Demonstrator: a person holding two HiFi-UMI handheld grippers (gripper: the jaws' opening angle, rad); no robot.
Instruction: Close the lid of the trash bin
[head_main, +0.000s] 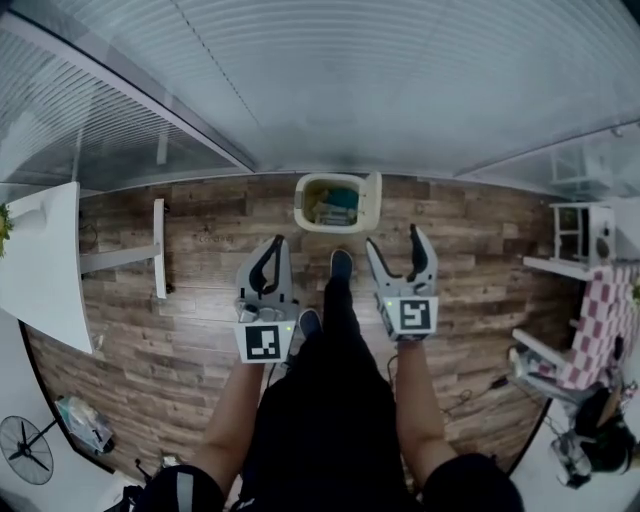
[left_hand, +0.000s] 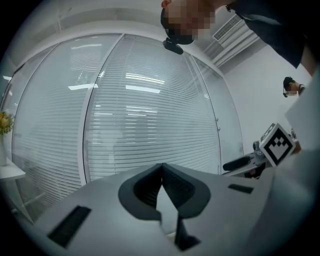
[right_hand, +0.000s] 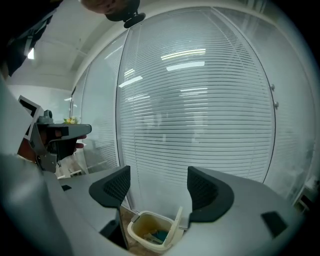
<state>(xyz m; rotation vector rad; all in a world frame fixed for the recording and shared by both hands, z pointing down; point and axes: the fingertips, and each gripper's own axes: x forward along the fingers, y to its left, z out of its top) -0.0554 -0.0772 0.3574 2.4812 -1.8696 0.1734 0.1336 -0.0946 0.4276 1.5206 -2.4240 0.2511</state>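
The trash bin (head_main: 301, 206) stands on the wooden floor (head_main: 190, 330) against the glass wall with blinds (head_main: 400, 80). Its lid (head_main: 374, 199) is upright at the right rim, and the bin is open. Left tongs (head_main: 276, 246): clenched, empty. Right tongs (head_main: 394, 238): released, empty, aimed above the bin.

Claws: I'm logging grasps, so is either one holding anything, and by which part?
Nothing is held. The left claw is shut and empty; the right claw is open, short of the trash bin and its raised lid.
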